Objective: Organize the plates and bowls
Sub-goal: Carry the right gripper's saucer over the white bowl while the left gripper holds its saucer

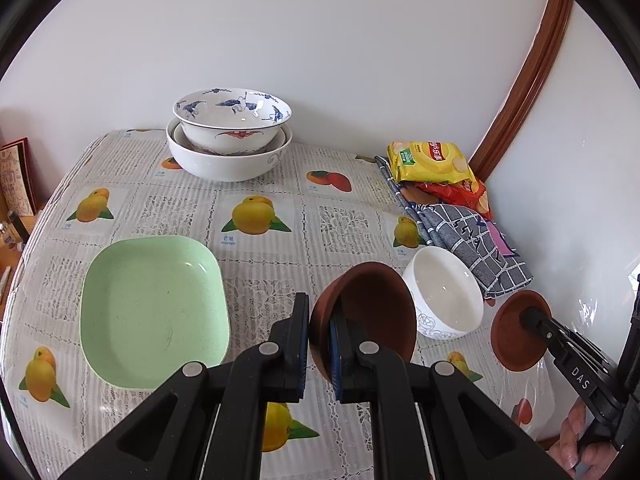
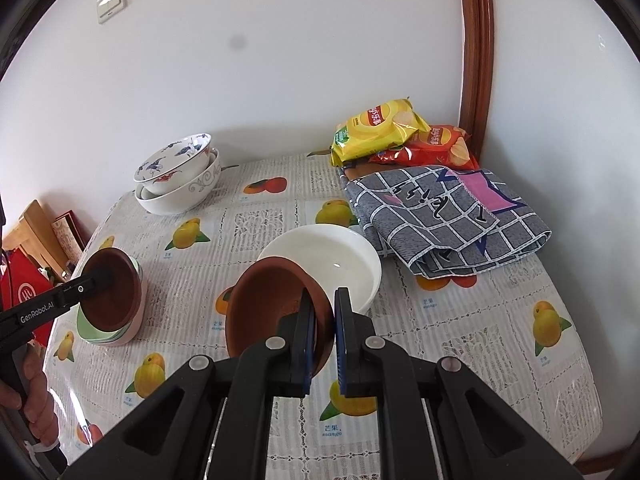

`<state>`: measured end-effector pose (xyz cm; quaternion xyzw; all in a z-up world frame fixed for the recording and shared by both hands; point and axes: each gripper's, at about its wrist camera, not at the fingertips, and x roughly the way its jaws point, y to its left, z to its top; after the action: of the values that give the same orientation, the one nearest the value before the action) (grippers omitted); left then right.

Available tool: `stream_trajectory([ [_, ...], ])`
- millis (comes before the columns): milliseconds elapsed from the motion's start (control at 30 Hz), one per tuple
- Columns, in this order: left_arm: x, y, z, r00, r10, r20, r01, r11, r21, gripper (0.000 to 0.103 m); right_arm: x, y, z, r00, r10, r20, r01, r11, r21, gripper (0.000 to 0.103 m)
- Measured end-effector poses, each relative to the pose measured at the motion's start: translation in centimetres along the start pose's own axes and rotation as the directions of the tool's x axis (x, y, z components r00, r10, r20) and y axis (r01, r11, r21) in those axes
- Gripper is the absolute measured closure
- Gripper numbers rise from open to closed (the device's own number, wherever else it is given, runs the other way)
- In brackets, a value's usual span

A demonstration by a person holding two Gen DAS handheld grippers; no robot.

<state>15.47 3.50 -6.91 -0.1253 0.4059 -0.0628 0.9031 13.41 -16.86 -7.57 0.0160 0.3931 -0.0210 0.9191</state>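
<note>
Over the table [image 1: 256,196] you are holding two grippers, one in each hand, both pointing down at a slant.

Your left gripper [image 1: 320,340] is squeezing the rim of a brown bowl [image 1: 372,312]. The pads are pinching the rim, one inside and one outside. That bowl is tipping on its side in the air, just right of the green plate [image 1: 154,308] and just left of the white bowl [image 1: 444,292]. In the right wrist view the same bowl [image 2: 114,290] is hanging over the green plate [image 2: 86,326].

Your right gripper [image 2: 322,332] is pinching the rim of a second brown bowl [image 2: 272,304] the same way. This bowl is tipping too, its mouth facing left, right in front of the white bowl [image 2: 332,260].

Your right hand [image 1: 576,440] is showing at the low right corner, wrapping around the handle. Your left hand [image 2: 32,408] is showing at the low left edge, also gripping its handle.

At the back two big bowls [image 1: 230,132] are sitting stacked, the painted one inside the white one. A checked cloth [image 2: 448,216] and chip bags [image 2: 380,128] are lying in the far right corner.
</note>
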Motion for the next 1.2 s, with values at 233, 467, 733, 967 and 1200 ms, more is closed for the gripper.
stream_trajectory([
  [233, 0.2, 0.0, 0.0, 1.0, -0.002, -0.002, 0.002, 1.0, -0.001, 0.094, 0.0, -0.3, 0.3, 1.0, -0.006, 0.005, 0.006, 1.0, 0.006, 0.094],
  [467, 0.6, 0.2, 0.0, 1.0, 0.008, -0.009, -0.008, 1.0, -0.005, 0.094, 0.4, -0.6, 0.4, 1.0, -0.004, 0.003, 0.004, 1.0, 0.008, 0.094],
  [733, 1.2, -0.1, 0.5, 1.0, 0.015, -0.011, -0.015, 1.0, -0.005, 0.094, 1.1, -1.3, 1.2, 1.0, -0.002, 0.003, 0.002, 1.0, 0.014, 0.094],
  [967, 2.2, -0.8, 0.7, 1.0, 0.014, -0.022, -0.014, 1.0, 0.017, 0.094, 2.6, -1.6, 2.1, 1.0, 0.005, -0.005, -0.005, 1.0, 0.017, 0.094],
  [1200, 3.4, -1.3, 1.0, 0.999, 0.016, -0.036, -0.015, 0.999, 0.029, 0.094, 5.6, -1.3, 2.6, 0.999, 0.013, -0.04, -0.012, 1.0, 0.016, 0.094],
])
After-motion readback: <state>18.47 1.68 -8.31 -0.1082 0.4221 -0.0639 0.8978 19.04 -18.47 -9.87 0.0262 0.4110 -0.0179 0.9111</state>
